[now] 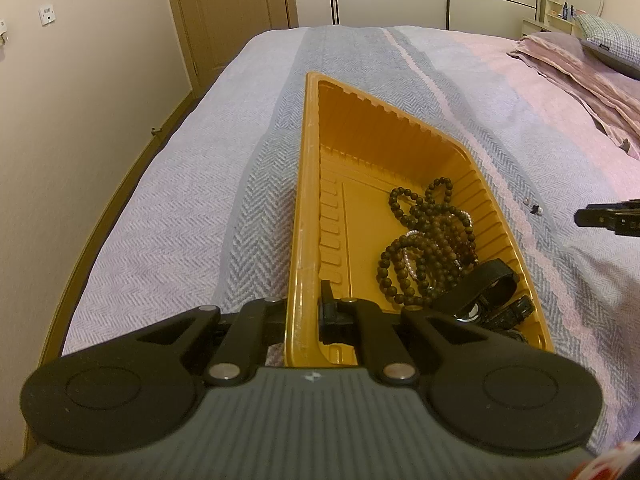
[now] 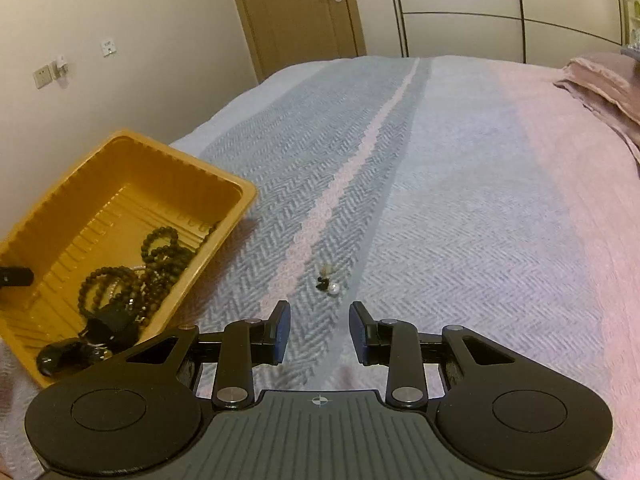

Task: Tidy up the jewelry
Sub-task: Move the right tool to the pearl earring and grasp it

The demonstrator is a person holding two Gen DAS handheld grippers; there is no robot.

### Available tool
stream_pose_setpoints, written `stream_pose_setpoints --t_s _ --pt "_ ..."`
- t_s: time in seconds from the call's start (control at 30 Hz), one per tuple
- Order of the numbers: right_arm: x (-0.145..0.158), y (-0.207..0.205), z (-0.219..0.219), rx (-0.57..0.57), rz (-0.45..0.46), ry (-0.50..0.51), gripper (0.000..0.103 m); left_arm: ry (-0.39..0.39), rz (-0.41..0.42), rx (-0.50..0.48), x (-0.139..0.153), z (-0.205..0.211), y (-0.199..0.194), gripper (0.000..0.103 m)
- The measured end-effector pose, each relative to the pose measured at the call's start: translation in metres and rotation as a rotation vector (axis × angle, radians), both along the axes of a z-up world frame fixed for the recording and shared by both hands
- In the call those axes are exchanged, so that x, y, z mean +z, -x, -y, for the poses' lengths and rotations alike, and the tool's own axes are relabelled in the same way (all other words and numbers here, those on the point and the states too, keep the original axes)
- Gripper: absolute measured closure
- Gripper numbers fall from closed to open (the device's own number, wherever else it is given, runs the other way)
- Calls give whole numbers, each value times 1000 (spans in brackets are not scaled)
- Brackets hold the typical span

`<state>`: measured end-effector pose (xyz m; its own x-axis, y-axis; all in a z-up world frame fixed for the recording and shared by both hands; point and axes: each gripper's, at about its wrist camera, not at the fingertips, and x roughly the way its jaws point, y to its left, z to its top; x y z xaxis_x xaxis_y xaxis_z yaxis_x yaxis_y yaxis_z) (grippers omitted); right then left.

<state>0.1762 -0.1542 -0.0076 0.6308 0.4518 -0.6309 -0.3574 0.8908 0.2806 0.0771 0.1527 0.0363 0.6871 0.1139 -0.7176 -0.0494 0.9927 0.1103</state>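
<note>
Your left claw [image 1: 304, 312] is clamped tight on the near left rim of the yellow tray [image 1: 308, 184], one finger outside the wall and one inside. Your right claw [image 2: 319, 330] has its jaws apart, nothing between the blue pads [image 2: 282, 332], pointing down at the bedspread [image 2: 460, 208].

Just ahead of that right claw, a small earring cluster [image 2: 329, 282] lies loose on the bed: a white pearl, a dark piece and a pale bit behind them, resting on the grey herringbone stripe just right of the pink line. It's close to the fingertips but not touching them. From your left wrist view, the same little pieces [image 1: 534, 207] sit just off the tray's right wall, and the tip of your right claw pokes in at the right edge.

Inside the tray, a tangle of dark beaded bracelets [image 1: 424, 240] with a pearl strand mixed in piles up toward the near right corner, and a black watch [image 1: 486, 292] lies right beside it against the right wall. The far half of the tray floor is bare.

The tray sits on the left side of the bed, near its left edge; folded pink bedding [image 1: 576, 68] lies at the far right corner.
</note>
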Motion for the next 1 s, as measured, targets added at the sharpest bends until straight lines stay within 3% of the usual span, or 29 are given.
stream_pose_setpoints --t_s 0.43,0.57,0.7,1.0 --pt "-30 -44 -30 126 42 161 73 -4 3 -4 2 1 0 97" --pt "-39 -52 -39 166 47 221 82 -4 7 -7 3 2 0 97" --pt "-42 -50 -44 183 57 241 95 -5 7 -8 4 2 0 97" --pt "-23 -23 -43 179 109 240 95 -3 9 -8 5 1 0 97"
